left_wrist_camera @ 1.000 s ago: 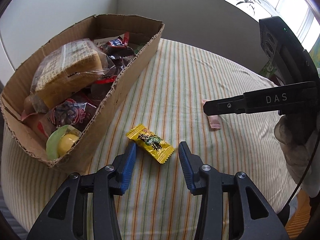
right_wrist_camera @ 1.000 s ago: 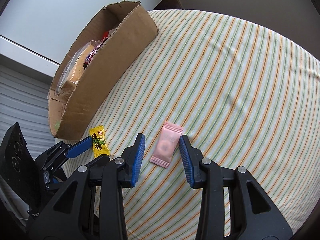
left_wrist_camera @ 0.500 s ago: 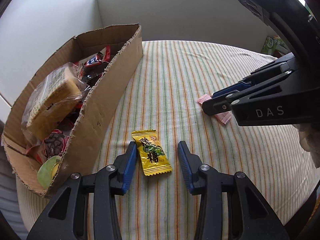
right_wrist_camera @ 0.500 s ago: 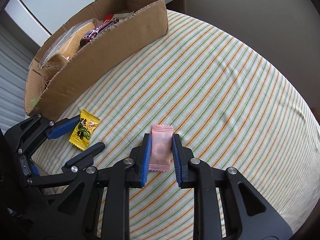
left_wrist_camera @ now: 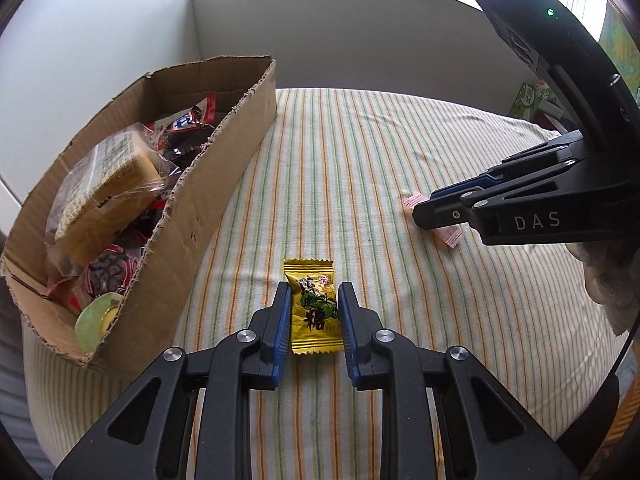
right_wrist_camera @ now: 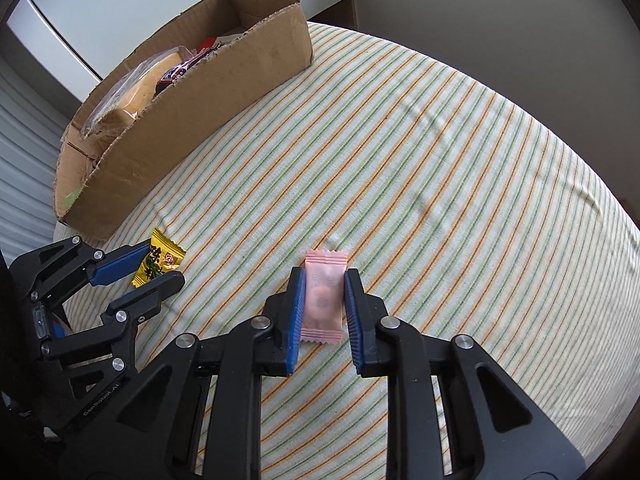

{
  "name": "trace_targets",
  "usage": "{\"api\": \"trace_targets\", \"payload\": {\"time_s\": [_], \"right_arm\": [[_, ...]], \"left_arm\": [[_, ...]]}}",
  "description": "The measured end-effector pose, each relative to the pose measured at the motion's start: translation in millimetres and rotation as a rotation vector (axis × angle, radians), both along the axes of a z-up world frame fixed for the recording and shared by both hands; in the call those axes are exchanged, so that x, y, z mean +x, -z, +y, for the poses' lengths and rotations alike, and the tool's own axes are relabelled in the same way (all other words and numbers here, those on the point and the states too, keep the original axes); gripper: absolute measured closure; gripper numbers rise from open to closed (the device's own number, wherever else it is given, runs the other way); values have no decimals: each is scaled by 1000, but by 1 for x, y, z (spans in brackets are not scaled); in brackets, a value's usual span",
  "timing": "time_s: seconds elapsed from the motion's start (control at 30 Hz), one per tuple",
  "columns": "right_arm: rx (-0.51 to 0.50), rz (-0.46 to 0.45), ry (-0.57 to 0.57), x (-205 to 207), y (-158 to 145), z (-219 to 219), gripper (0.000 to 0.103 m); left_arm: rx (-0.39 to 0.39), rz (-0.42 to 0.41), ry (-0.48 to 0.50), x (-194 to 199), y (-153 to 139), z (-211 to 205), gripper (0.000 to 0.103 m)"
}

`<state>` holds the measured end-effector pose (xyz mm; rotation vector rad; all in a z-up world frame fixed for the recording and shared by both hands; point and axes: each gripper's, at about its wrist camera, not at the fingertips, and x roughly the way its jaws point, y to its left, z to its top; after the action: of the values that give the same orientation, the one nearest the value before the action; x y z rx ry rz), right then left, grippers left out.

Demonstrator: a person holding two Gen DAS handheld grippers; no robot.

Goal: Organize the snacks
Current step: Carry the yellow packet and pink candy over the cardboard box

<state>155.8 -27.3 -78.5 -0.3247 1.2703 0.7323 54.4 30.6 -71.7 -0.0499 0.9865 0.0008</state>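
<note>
Yellow candy (left_wrist_camera: pixel 314 312); pink candy (right_wrist_camera: pixel 323 300); both clamped.

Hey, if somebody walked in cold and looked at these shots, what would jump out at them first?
Probably the two candies being pinched at once: the left gripper is shut on a yellow candy, and the right gripper on a pink candy, both low over the striped tablecloth. Next, the torn cardboard box along the cloth's left side, already crammed with wrapped snacks.
</note>
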Motion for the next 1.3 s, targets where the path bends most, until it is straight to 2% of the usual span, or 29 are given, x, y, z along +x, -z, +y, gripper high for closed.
{"api": "trace_targets", "payload": {"time_s": [0.37, 0.8, 1.1, 1.3], "right_arm": [[10, -19, 14, -7, -12, -13, 83], [84, -54, 59, -21, -49, -24, 83], [144, -110, 66, -13, -85, 7, 83], [164, -143, 57, -1, -104, 36, 83]], "left_arm": [[-1, -30, 26, -18, -18, -6, 83], [-43, -111, -13, -50, -46, 23, 83], [-55, -173, -87, -61, -66, 69, 83], [-47, -186, -127, -61, -71, 99, 83]]}}
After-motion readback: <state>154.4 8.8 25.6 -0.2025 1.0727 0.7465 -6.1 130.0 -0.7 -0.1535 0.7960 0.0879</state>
